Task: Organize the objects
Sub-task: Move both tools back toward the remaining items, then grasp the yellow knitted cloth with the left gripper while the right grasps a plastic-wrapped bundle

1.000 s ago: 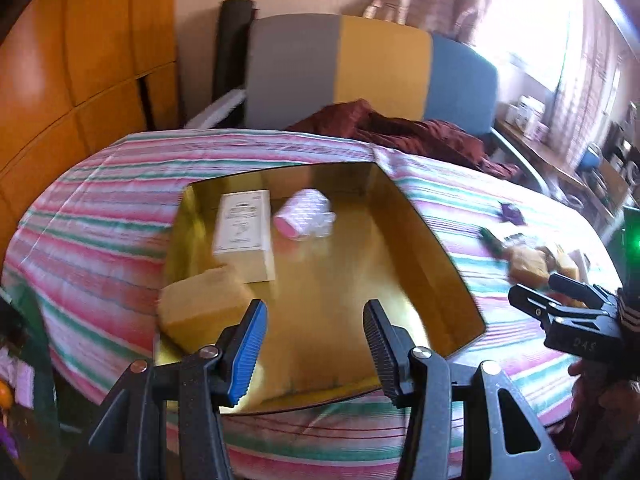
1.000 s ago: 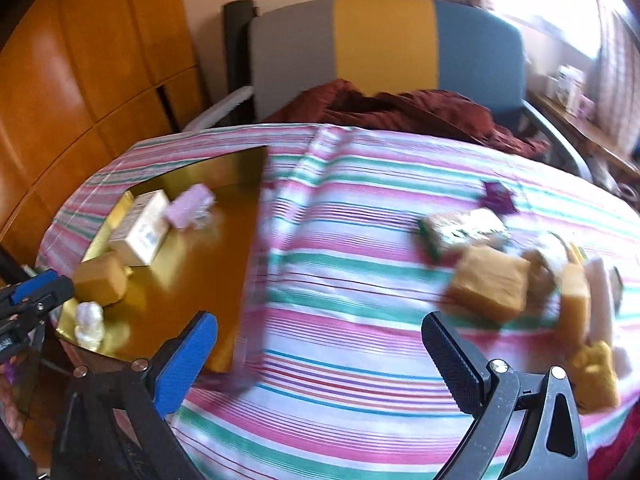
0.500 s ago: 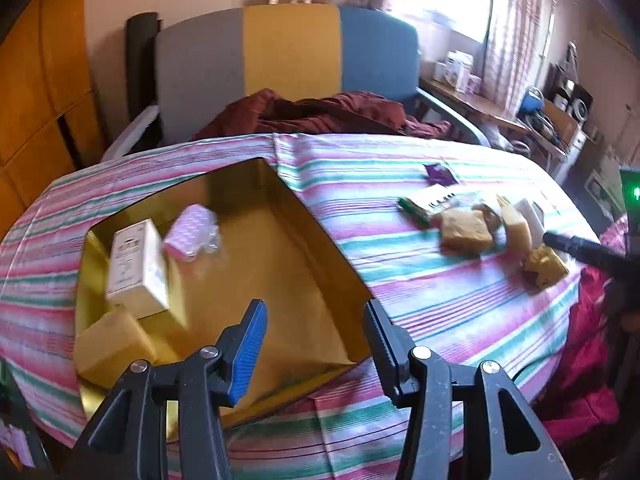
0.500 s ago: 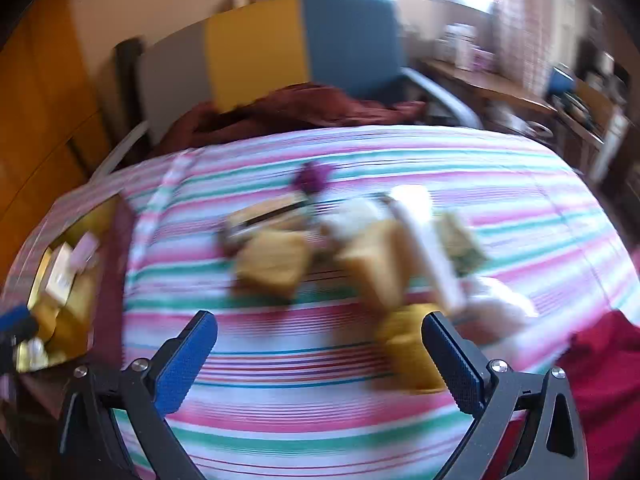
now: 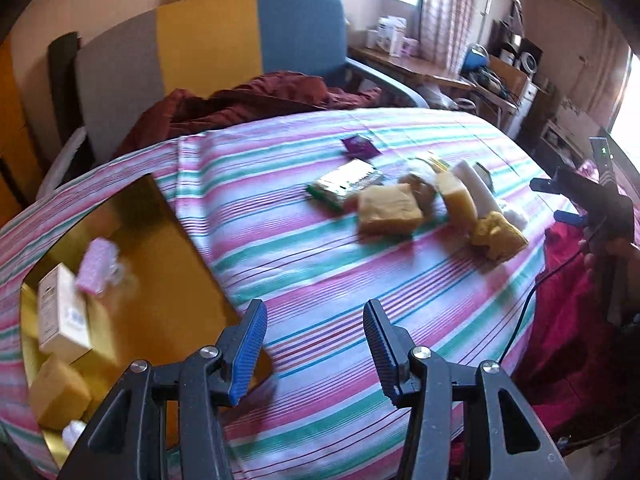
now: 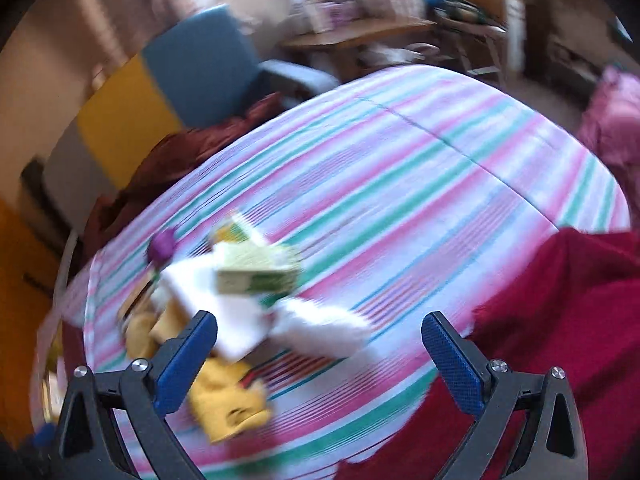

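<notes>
The left gripper is hanging over the near edge of the table, which is wearing a pink, green and white striped cloth; its jaws are standing partly apart with nothing between them, only cloth showing in the gap. At the table's left end a gold tray is lying flat, and it is holding a cream box, a pink wrapped piece just behind the box, a tan block near the tray's front corner and a small white thing at its very front rim (too cut off to make out). Toward the table's right end the loose objects are sitting in a cluster: a green-edged packet, a tan sponge-like block touching it, a yellowish wedge, a white bar beside that, and a crumpled yellow lump nearest the right edge, with a purple sachet lying apart toward the far edge. The right gripper is hovering over that same cluster, jaws spread wide and gripping nothing; its view is heavily blurred, but a green-and-cream carton and the yellow lump are showing just beyond its left finger. A red garment is lying at the table's right edge.
</notes>
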`<state>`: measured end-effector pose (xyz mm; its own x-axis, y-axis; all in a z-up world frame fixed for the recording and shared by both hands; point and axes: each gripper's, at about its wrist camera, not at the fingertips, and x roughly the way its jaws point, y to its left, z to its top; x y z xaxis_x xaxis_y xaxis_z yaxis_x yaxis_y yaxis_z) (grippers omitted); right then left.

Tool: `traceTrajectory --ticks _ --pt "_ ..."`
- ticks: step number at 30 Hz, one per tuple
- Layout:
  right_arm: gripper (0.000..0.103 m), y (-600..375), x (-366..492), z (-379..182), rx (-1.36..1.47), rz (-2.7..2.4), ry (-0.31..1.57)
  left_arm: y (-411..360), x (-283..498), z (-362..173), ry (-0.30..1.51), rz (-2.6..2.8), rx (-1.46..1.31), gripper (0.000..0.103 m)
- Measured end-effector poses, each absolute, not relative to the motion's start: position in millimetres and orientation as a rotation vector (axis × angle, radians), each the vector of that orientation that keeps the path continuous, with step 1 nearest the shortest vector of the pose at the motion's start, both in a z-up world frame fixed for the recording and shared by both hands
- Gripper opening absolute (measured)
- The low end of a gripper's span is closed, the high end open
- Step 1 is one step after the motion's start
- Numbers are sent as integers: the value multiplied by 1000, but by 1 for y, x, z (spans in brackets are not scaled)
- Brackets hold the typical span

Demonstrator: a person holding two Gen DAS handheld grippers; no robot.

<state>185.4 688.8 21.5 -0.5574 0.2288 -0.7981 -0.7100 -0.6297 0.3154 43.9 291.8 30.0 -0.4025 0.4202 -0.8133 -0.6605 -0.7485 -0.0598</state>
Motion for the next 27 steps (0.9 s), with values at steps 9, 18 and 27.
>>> traceTrajectory --ticks 9,18,27 --pt "103 706 190 5 -1012 2129 1044 374 41 22 206 1847 -1249 50" --pt "103 705 186 5 -1022 2168 1078 470 51 -1 92 1626 -1398 55" --pt "103 706 183 5 -1013 2184 1085 525 42 -41 43 1658 -1555 68"
